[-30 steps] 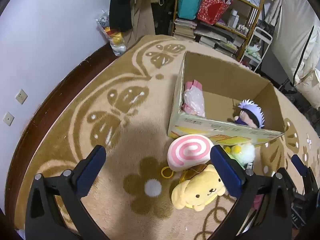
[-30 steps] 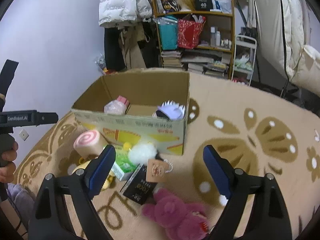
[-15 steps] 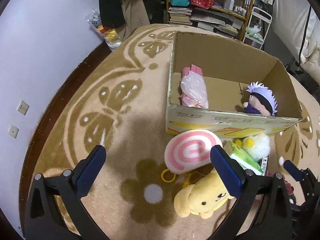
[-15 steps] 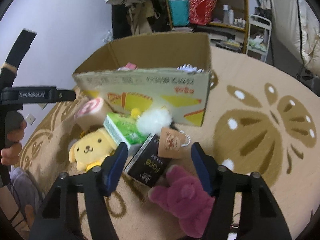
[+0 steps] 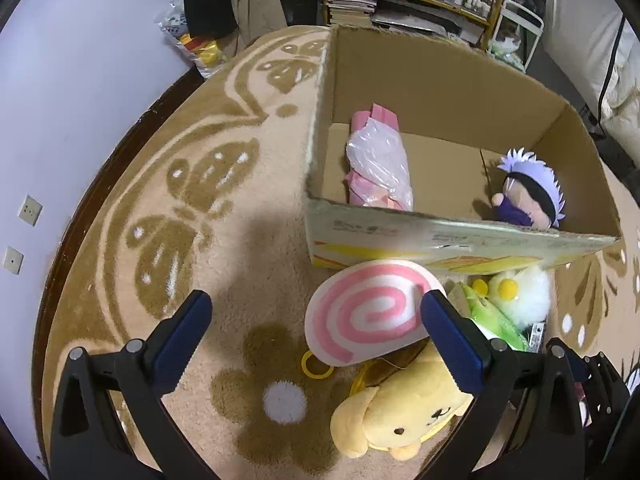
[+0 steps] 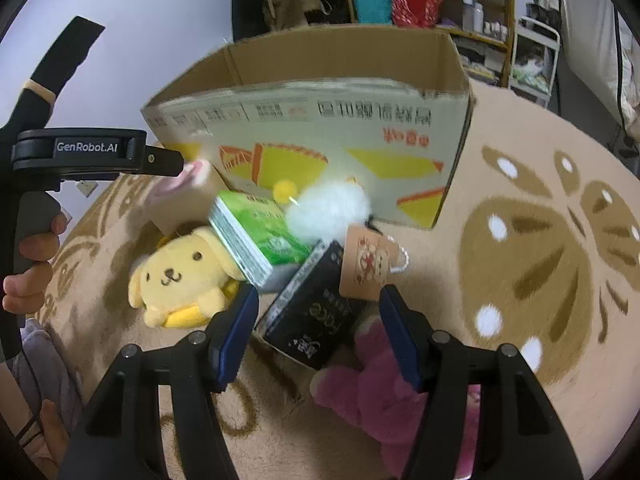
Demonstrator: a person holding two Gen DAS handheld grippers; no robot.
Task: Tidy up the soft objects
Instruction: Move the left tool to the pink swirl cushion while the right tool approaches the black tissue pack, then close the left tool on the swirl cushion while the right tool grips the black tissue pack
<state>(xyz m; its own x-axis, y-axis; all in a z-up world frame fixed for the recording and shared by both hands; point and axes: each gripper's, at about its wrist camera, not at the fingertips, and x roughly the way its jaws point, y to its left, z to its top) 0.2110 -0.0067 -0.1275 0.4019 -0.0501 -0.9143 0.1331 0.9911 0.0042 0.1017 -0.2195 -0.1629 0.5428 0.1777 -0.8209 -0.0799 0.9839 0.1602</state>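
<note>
Upper right of the left-wrist frame, two soft items are seen already in the cardboard box: a bagged pink bundle and a purple-haired doll. Lower centre, a swirl cushion, yellow dog plush and magenta plush are left on the rug. Left gripper and right gripper are spread, nothing grasped.

Patterned rug underneath; beyond it — cluttered shelf, white wall.

In the right wrist view the pink spiral-patterned roll cushion is blurred and mostly hidden behind the left gripper. The magenta plush bear is partly covered by the right gripper's fingers — its face cannot be seen. The printing on the brown cardboard box is smeared and upside down — unreadable.
</note>
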